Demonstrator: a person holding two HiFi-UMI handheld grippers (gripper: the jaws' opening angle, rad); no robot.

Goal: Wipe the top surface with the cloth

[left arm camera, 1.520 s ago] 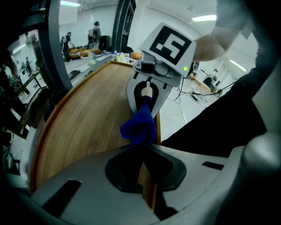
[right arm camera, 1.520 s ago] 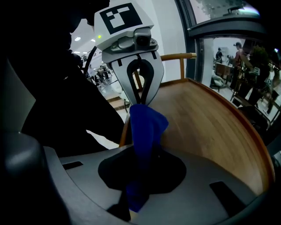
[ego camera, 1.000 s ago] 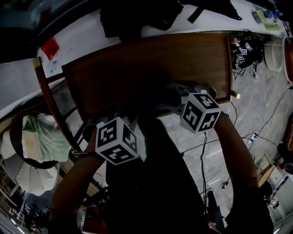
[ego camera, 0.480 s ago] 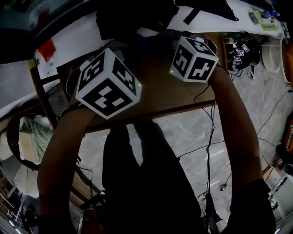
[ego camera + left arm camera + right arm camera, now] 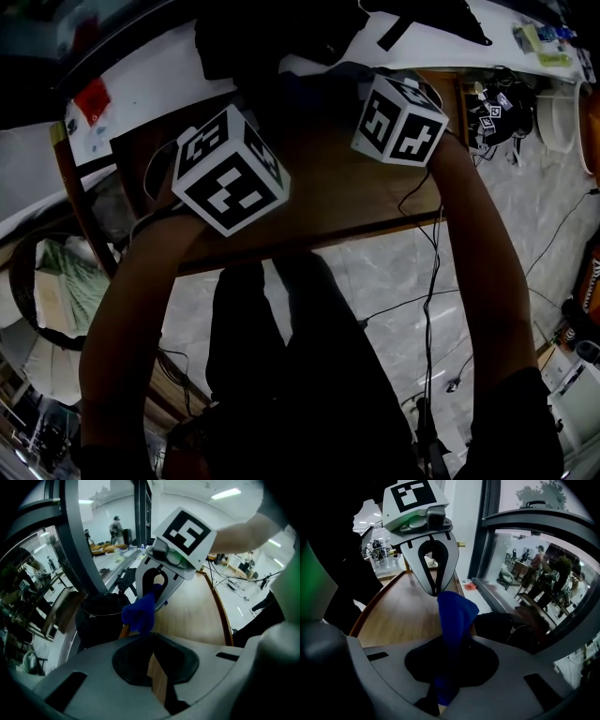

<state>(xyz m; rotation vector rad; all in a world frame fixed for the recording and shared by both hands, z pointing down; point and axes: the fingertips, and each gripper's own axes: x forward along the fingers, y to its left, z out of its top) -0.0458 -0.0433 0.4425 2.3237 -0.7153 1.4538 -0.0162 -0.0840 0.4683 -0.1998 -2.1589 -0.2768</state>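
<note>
Right gripper (image 5: 156,591) is clamped tight on the crumpled blue cloth (image 5: 454,616); the cloth's up over the far part of the brown wooden table top (image 5: 347,187), roughly 12 o'clock in the head view; can't tell if it's touching; left gripper (image 5: 436,590) is at its 9 o'clock, jaws pinched together, nothing in them.

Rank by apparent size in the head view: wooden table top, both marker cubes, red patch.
1. wooden table top
2. left cube, likely just nearer the camera
3. right cube
4. red patch
</note>
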